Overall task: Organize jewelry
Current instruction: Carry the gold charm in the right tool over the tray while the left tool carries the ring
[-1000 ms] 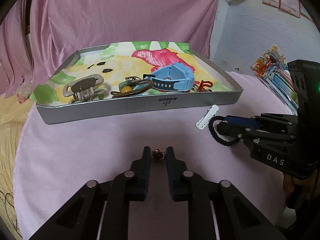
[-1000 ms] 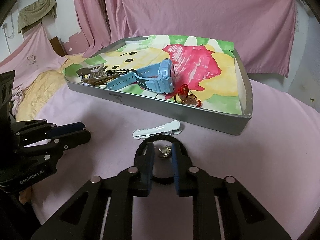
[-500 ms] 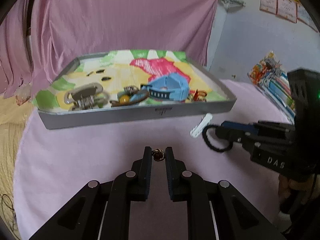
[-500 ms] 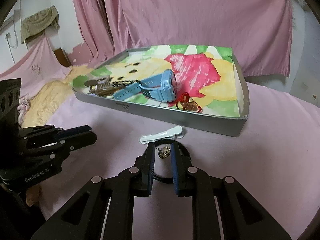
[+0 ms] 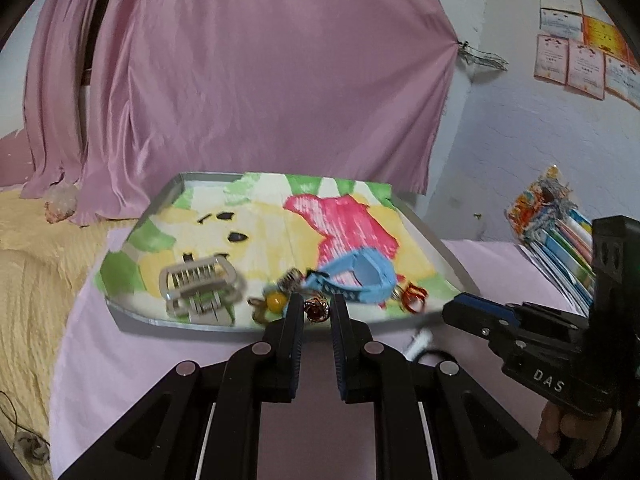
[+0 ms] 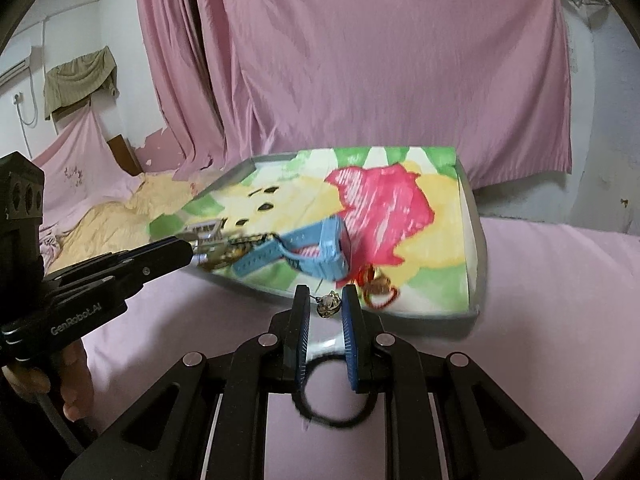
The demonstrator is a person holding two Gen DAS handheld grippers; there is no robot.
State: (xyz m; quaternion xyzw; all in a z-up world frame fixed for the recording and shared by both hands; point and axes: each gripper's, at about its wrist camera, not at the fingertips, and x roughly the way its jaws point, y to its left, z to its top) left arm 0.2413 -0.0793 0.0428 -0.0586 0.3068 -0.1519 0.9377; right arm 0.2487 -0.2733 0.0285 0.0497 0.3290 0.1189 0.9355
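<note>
Pink cloth covers the tabletop (image 6: 560, 300), and on it sits a shallow grey tray (image 5: 132, 312) lined with a bright painted sheet. Each pair of tongs is closed down narrow on one small piece. The left tongs (image 5: 316, 308) pinch a gold ring with a red stone (image 5: 316, 310), and the right tongs (image 6: 326, 304) pinch a small silvery trinket (image 6: 329, 304). Both are held just at the tray's near wall, probably so each piece can be carried over the rim and let go among the things already gathered there.

Inside the tray, a beige hair claw (image 5: 200, 286), a blue watch (image 5: 360, 276), a yellow bead piece (image 5: 276, 300) and a red-corded charm (image 5: 412, 296) crowd the near edge. The far half of the lining lies bare and gives better room for a drop. A black hair tie (image 6: 332, 412) and a white clip (image 5: 418, 344) lie on the cloth outside the tray, not yet put away. The low rim looks easy to clear, but the two tongs sit close together, so they could jostle.
</note>
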